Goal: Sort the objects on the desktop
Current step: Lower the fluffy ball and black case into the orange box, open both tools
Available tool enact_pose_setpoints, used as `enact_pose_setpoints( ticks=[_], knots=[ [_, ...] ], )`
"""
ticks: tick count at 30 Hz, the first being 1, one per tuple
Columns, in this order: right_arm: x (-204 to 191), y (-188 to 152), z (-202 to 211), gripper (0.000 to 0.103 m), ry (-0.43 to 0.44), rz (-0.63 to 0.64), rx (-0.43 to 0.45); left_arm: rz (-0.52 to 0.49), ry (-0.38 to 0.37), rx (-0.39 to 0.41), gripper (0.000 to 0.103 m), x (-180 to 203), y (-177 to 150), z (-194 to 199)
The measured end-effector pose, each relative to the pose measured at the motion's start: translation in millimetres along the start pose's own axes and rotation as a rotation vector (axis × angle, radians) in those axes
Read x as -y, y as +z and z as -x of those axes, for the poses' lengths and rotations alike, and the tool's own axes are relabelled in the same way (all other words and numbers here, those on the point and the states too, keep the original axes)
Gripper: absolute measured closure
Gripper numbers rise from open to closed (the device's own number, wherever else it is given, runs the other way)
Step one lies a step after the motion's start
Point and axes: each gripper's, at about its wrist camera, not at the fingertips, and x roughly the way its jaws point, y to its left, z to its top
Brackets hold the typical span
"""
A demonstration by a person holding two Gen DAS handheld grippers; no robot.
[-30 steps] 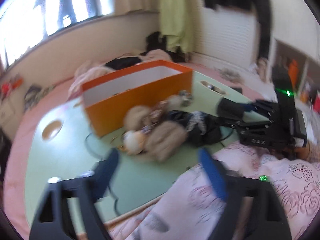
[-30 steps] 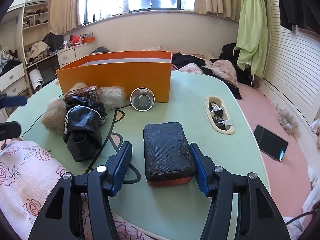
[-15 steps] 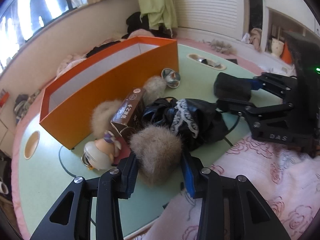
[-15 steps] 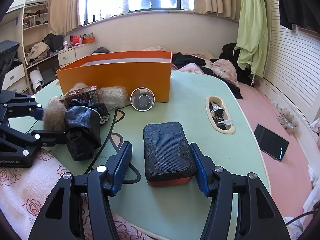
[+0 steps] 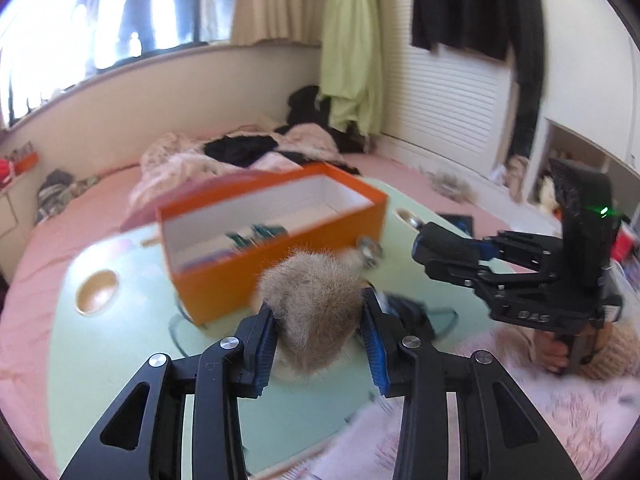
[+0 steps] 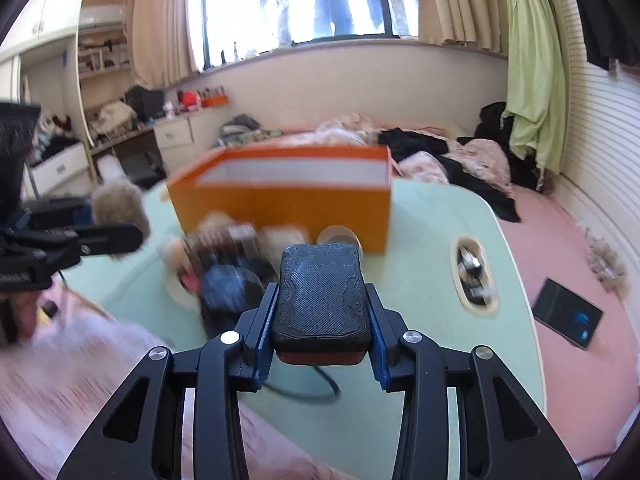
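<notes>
My left gripper (image 5: 318,338) points downward, its jaws clamped on the fur ball (image 5: 310,304), lifted above the counter (image 5: 120,352) before the orange box (image 5: 276,248). My right gripper (image 6: 320,332) tilts down too, jaws closing on the black case (image 6: 322,292).

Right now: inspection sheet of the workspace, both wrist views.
Surface: pale green table, rounded edge, oval cutout holding small scraps.
Job's things: orange box open, a few items inside; fur pom-pom; black case.
Clutter: blurred pile before the box, with black fabric and a round metal tin.
Grippers: left gripper shut on the fur pom-pom; right gripper closing, pads against the black case.
Cables: dark loop on the table under the right gripper; cable or print, cannot tell.
Surroundings: floral quilt, heaped clothes, window, curtains.
</notes>
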Motion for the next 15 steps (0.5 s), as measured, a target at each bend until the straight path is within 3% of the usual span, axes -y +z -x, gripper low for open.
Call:
enact_pose_setpoints(
  ticks=[3,9,10,11,12,15],
  knots=[
    [-3,33,-11,0.063,0.068,-0.023,-0.009,0.049,0.046,-0.024,0.066,-17,23,-12],
    [-13,98,-72,0.063,0.087,-0.047,-0.077,0.161,0.162,-0.066,0.065,-59,59,-64],
    [-13,105,-84,0.062,0.083,-0.056,-0.093,0.176,0.185,-0.081,0.057,-64,61,-73],
    [-13,110,-97,0.062,0.082,-0.063,-0.109,0.194,0.207,-0.096,0.04,-69,60,-82],
    [-13,112,-110,0.062,0.083,-0.071,-0.126,0.207,0.218,-0.097,0.033,-70,58,-85],
    [-7,106,-132,0.061,0.046,-0.122,-0.168,0.216,0.188,-0.043,0.023,-67,48,-76]
  ],
)
